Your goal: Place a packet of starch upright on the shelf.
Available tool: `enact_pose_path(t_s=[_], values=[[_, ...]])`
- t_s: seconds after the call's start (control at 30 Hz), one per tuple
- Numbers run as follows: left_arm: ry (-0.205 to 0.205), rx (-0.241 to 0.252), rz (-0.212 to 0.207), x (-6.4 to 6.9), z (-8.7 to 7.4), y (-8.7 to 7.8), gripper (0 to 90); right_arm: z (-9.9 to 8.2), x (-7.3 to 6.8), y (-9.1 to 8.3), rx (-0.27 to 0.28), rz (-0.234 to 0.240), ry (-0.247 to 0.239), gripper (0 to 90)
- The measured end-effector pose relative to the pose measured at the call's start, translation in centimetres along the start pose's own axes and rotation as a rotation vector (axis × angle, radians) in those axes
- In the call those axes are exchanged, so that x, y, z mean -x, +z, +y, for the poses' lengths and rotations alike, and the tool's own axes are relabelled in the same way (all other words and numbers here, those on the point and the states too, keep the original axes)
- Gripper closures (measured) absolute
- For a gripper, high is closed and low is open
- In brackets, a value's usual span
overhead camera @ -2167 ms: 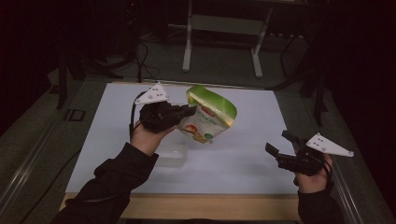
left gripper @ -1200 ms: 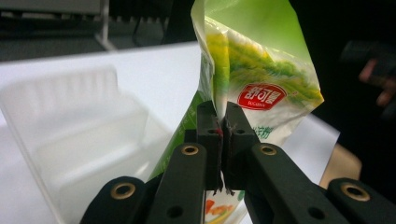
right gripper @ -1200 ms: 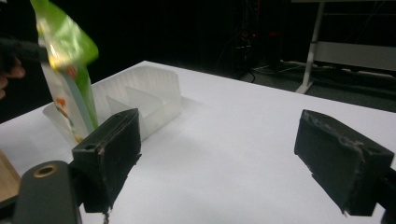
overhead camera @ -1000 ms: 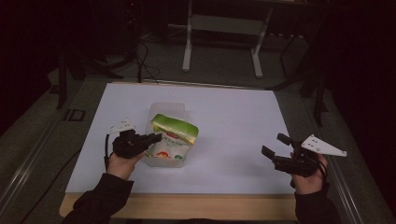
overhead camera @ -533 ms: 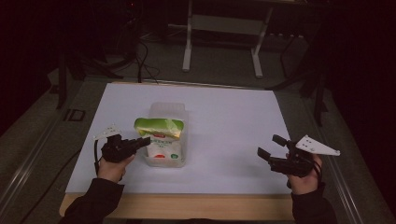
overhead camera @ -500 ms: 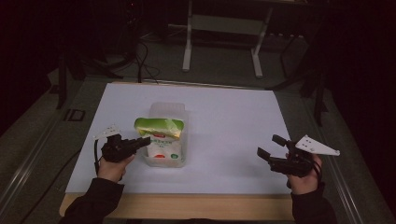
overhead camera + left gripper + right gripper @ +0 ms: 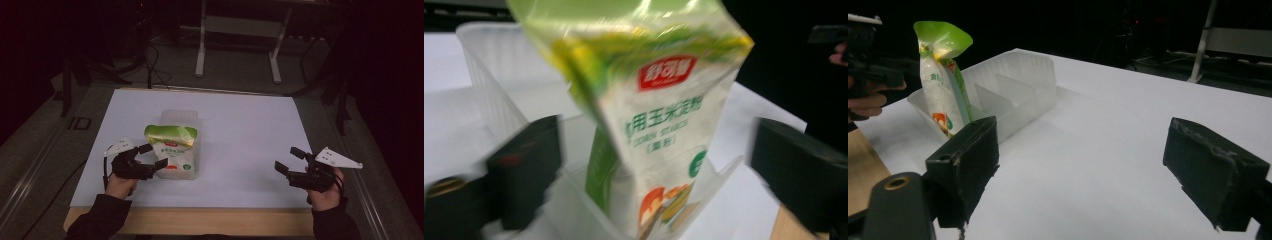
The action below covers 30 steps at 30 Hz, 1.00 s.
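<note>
1. A clear plastic bin [image 7: 186,118] with inner dividers sits on a white table top [image 7: 250,135]; every place below is given relative to this bin.
2. A green-and-white pouch [image 7: 172,150] with red and green printing stands upright inside the bin, in the compartment at the end nearest the person. In the right gripper view the pouch [image 7: 943,85] leans a little, and its crimped green top rises well above the bin's [image 7: 1013,90] walls.
3. The left gripper [image 7: 155,156] is just beside the bin's near end, on the person's left of it, with its tips pointing toward the pouch.
4. Its jaws have just been opening and now stand wide apart. In the left gripper view the pouch [image 7: 649,110] sits between the two black jaws, with a clear gap on each side, so nothing is clamped.
5. The left hand [image 7: 120,182] holding that gripper is near the table's front edge, on the left of the bin.
6. The right gripper [image 7: 289,160] is well apart from the bin, far off to the person's right and near the front of the table.
7. Its jaws are spread wide with nothing between them; in the right gripper view only bare white table lies between them.
8. The right hand [image 7: 325,192] grips its tool at the table's front edge, on the right of the bin.
</note>
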<state>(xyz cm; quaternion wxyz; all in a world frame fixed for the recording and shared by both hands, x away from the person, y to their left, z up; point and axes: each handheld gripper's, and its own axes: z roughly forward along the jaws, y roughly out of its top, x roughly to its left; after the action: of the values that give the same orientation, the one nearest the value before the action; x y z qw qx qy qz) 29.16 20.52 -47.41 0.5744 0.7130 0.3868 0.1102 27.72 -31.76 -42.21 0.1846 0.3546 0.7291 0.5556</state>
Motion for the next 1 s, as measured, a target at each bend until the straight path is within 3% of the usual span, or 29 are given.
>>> enact_pose_path(t_s=[0.03, 0.13, 0.23, 0.33, 0.4, 0.5, 0.7, 1.0], values=[[0.016, 0.019, 0.038, 0.6, -0.2, -0.7, 1.1, -0.2, -0.1, 0.0, -0.006, 0.006, 0.006, 14.6], [0.030, 0.027, 0.062, 1.1, -0.8, -1.1, 1.1, -0.5, -0.2, 0.2, -0.015, 0.015, 0.008, 14.6], [0.014, 0.040, 0.072, 1.6, -1.1, -1.8, 1.1, -0.7, -0.4, 0.3, -0.019, 0.021, 0.010, 14.6], [0.054, 0.034, 0.089, 2.6, -1.2, -2.2, 1.1, -0.8, -0.6, 0.2, -0.024, 0.031, 0.012, 14.6], [0.061, 0.034, 0.094, 2.8, -1.2, -2.3, 1.1, -0.9, -0.7, 0.3, -0.025, 0.032, 0.013, 14.6], [0.054, 0.045, 0.069, 3.6, -1.5, -2.3, 1.1, -1.0, -0.7, 0.2, -0.026, 0.037, 0.018, 14.6], [0.081, 0.050, 0.018, 5.5, -1.6, -1.8, 1.1, -1.5, -0.9, 0.4, -0.033, 0.046, 0.028, 14.6], [0.103, 0.060, -0.044, 7.2, -1.4, -1.5, 1.1, -1.7, -1.2, 0.5, -0.037, 0.059, 0.033, 14.6]])
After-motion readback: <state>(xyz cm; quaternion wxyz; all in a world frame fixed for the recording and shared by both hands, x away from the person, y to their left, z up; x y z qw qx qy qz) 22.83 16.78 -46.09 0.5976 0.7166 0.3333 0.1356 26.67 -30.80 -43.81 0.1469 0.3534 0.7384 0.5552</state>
